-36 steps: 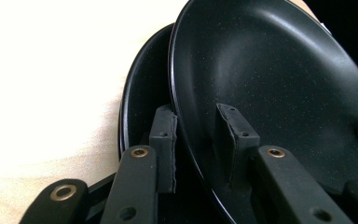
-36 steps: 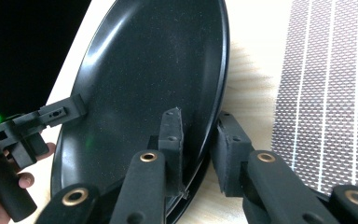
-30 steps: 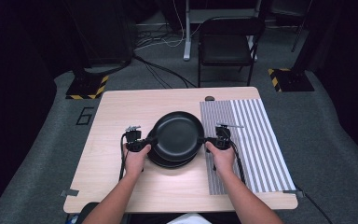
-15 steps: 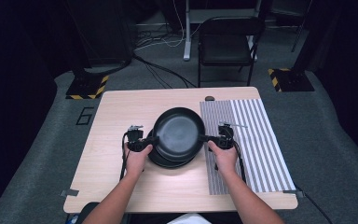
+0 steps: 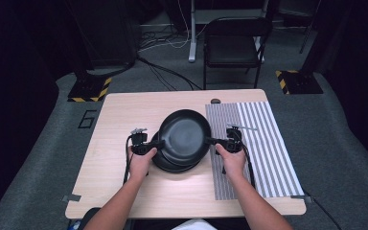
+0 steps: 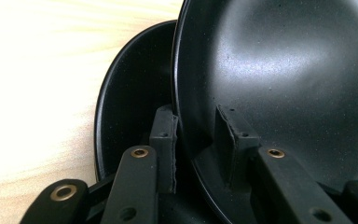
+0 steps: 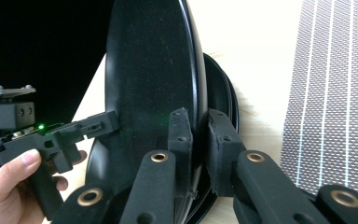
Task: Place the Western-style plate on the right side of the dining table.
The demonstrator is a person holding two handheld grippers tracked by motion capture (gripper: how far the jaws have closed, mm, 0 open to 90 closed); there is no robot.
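A black plate [image 5: 184,136] hangs between my two grippers, just above a stack of like black plates [image 5: 170,165] at the table's middle. My left gripper [image 5: 155,145] is shut on the plate's left rim, and my right gripper [image 5: 214,141] is shut on its right rim. In the left gripper view the gripper [image 6: 198,140] pinches the plate's [image 6: 284,84] edge, with a lower plate [image 6: 130,93] behind it. In the right gripper view the gripper [image 7: 199,144] clamps the plate [image 7: 149,70] seen edge-on, with the stack [image 7: 221,88] beneath and the left gripper [image 7: 98,126] across.
A grey striped mat [image 5: 258,143] covers the right part of the wooden table [image 5: 124,115], right beside the stack. A small dark object [image 5: 215,101] lies at the far edge. A black chair [image 5: 232,48] stands beyond the table.
The held plate has shifted slightly to the right and away, so more of the stack shows at its near left. Both grips are unchanged.
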